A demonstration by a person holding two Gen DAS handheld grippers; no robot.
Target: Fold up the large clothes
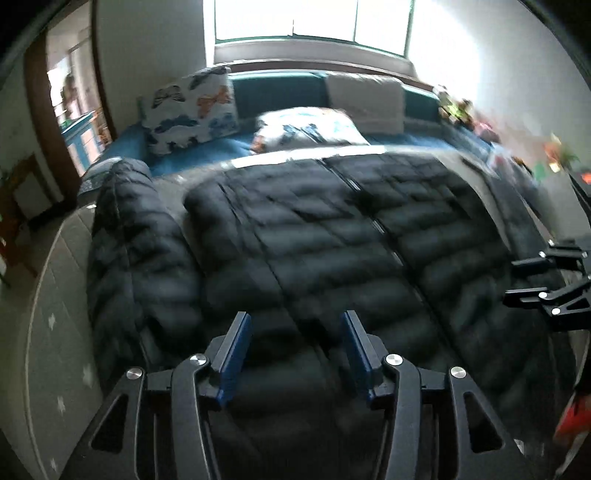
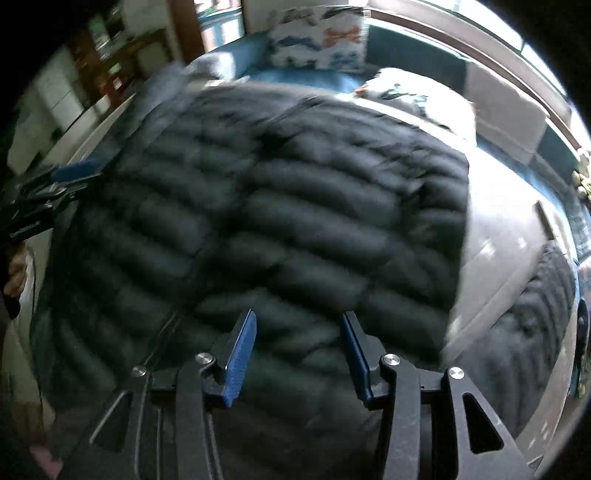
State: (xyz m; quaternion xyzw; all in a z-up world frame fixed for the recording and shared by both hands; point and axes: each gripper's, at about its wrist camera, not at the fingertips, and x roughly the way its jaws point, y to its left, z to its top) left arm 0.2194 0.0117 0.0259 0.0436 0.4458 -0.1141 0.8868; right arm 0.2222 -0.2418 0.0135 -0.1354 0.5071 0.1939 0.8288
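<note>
Backlight from the window (image 1: 314, 18) blows out to white; the puffer jacket (image 1: 332, 229) is dim and motion-blurred; fisheye edges curve and vignette.

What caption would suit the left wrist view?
Open left gripper over a black puffer jacket spread on a bed, butterfly pillows behind.

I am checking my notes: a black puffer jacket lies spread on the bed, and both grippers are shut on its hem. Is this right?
Not quite. The jacket does lie spread on the bed, but both grippers are open and hold nothing. The left wrist view shows the left gripper with its jaws apart above the fabric; the right wrist view shows the same for the right gripper.
</note>
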